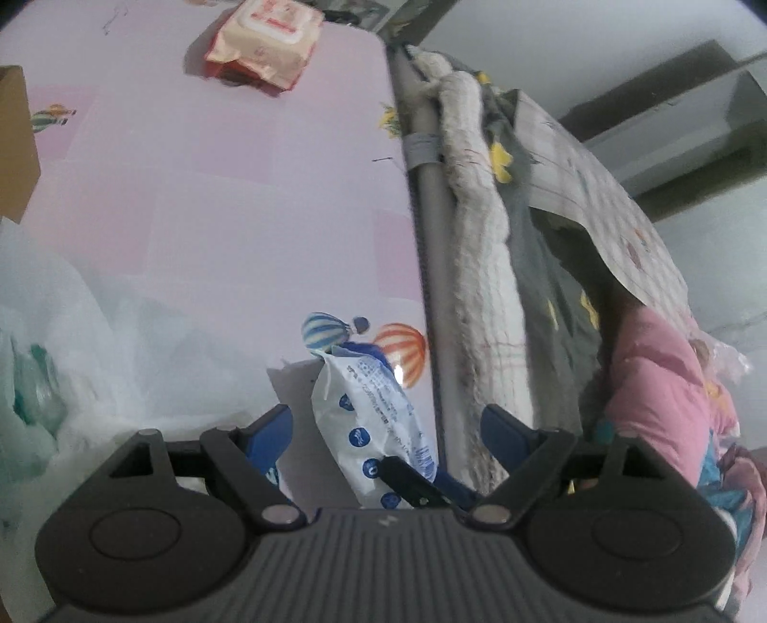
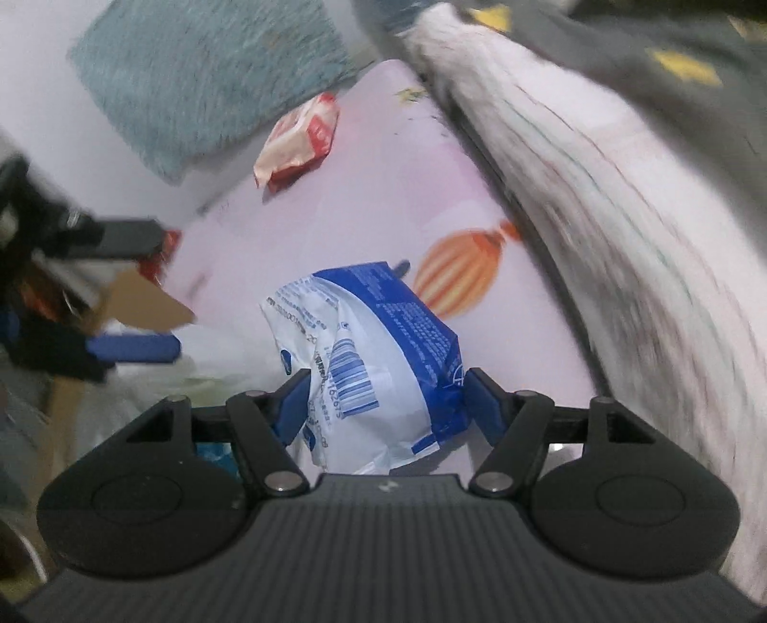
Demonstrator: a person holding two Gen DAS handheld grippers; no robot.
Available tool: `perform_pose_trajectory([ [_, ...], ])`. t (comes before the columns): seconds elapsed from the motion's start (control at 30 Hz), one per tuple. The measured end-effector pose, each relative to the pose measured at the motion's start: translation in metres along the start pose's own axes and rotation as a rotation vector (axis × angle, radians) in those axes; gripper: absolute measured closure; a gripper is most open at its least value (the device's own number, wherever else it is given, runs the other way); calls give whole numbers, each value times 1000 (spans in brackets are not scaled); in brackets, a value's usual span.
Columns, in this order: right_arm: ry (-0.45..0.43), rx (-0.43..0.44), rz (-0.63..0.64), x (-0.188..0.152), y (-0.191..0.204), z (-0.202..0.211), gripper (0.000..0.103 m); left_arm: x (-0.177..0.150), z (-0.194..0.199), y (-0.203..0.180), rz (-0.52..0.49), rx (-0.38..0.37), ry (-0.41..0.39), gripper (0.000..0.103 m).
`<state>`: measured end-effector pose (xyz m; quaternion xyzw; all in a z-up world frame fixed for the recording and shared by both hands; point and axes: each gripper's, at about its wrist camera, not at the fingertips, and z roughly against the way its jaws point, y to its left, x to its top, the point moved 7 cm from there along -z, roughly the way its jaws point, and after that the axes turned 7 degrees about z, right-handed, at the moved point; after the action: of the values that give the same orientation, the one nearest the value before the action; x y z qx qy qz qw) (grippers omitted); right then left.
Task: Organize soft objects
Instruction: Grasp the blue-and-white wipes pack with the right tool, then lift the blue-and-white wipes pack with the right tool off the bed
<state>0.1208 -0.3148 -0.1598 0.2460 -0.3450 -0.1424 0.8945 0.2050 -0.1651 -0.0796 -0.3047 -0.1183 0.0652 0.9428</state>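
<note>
A blue-and-white wipes pack (image 2: 374, 354) hangs upright over the pink balloon-print mat (image 2: 383, 191), with my right gripper (image 2: 383, 398) shut on its lower part, a blue pad pressing on each side. In the left wrist view the same pack (image 1: 369, 421) shows ahead, with one dark right finger (image 1: 407, 479) at its base. My left gripper (image 1: 386, 421) stands open and holds nothing; it also appears at the left edge of the right wrist view as the left gripper (image 2: 144, 292). A red-and-cream wipes pack (image 1: 263, 43) lies on the mat's far end.
A fluffy teal cushion (image 2: 206, 81) leans past the mat's far end. A crumpled white plastic bag (image 1: 72, 335) and a cardboard box (image 1: 14, 144) sit on the left. Rolled white and grey bedding (image 1: 479, 287) and a pink garment (image 1: 661, 383) line the right edge.
</note>
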Motion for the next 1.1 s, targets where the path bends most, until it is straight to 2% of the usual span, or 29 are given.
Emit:
perform_pose_trajectory([
  [0.2, -56, 99, -240, -19, -28, 17, 36, -20, 19, -33, -127, -35, -102, 16],
  [0.4, -50, 188, -355, -27, -40, 19, 36, -55, 28, -49, -187, -66, -121, 15],
  [0.57, -49, 215, -385, -39, -43, 25, 36, -80, 20, -45, -228, -5, -137, 18],
  [0.77, -49, 213, -377, -48, -45, 36, 36, -83, 2, -38, -234, 72, -139, 18],
  [0.97, -54, 230, -396, -51, -49, 38, 35, -82, -4, -34, -225, 83, -127, 20],
  [1.1, -44, 228, -388, -50, -50, 36, 34, -83, 14, -31, -211, 63, -149, 20],
])
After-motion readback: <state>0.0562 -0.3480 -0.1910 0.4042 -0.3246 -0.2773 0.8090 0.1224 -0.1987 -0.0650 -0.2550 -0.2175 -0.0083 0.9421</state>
